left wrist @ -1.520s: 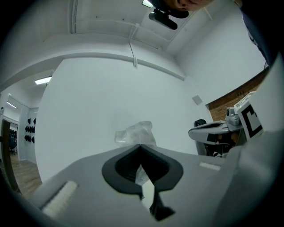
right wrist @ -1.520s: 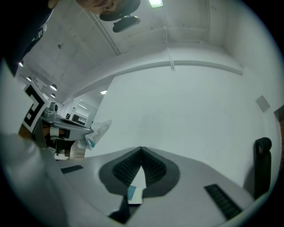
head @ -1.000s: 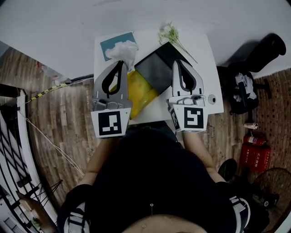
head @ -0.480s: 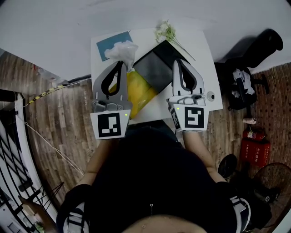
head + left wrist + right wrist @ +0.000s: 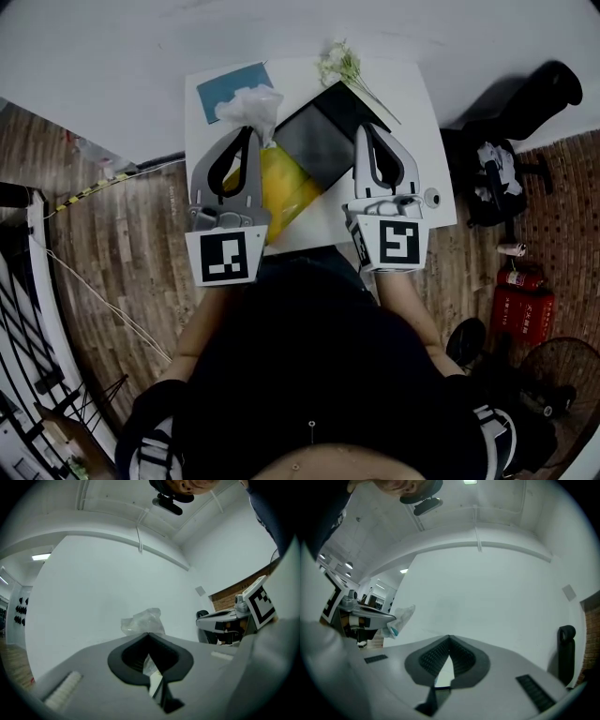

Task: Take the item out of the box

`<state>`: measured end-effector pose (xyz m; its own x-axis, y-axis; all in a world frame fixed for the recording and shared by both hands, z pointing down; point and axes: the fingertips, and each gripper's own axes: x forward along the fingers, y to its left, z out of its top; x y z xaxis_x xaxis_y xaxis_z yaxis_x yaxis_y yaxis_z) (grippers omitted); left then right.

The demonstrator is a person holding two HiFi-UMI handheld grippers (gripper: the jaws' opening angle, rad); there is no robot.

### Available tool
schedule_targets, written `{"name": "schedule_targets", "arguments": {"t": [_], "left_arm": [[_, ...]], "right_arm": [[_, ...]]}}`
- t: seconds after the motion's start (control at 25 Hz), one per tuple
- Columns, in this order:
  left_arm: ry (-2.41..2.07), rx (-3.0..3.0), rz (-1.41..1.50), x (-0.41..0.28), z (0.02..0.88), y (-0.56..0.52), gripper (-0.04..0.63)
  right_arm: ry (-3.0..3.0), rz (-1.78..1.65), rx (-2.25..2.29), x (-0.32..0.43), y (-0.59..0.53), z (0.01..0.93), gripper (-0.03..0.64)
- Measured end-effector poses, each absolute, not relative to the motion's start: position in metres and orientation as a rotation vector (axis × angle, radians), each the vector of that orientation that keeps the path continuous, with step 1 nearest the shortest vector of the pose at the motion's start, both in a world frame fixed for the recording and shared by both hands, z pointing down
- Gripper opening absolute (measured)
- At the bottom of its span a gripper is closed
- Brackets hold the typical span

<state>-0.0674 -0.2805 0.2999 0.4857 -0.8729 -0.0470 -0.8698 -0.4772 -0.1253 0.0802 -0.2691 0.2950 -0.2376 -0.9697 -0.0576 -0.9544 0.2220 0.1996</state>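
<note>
Though overlap is hard to judge from the head view, the yellow item (image 5: 277,187) appears to lie out of the dark open box (image 5: 323,141), against its 8 o'clock edge. The left gripper (image 5: 249,129) meets a clear plastic bag (image 5: 251,101). The right gripper (image 5: 366,128) sits over the box's 4 o'clock side. A white table (image 5: 412,112) carries a blue card (image 5: 225,86) at 11 o'clock and a flower sprig (image 5: 342,66) at 12. A red box (image 5: 516,317) stands on the wood floor at 3 o'clock.

Left gripper view: the jaws are closed, pinching the bag's neck. Left to do, by my judgement: carry the item clear of the box.

Right gripper view: the jaws are closed together with nothing between them, and a white wall lies beyond.
</note>
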Motion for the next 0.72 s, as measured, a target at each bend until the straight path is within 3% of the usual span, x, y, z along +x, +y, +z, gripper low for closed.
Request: {"name": "schedule_targets", "arguments": {"t": [0.72], "left_arm": [[1.690,-2.487,-0.062,-0.041,0.289,-0.278,0.011]], "right_arm": [[-2.533,-0.254,1.735,0.109,-0.282,0.288,0.011]]}}
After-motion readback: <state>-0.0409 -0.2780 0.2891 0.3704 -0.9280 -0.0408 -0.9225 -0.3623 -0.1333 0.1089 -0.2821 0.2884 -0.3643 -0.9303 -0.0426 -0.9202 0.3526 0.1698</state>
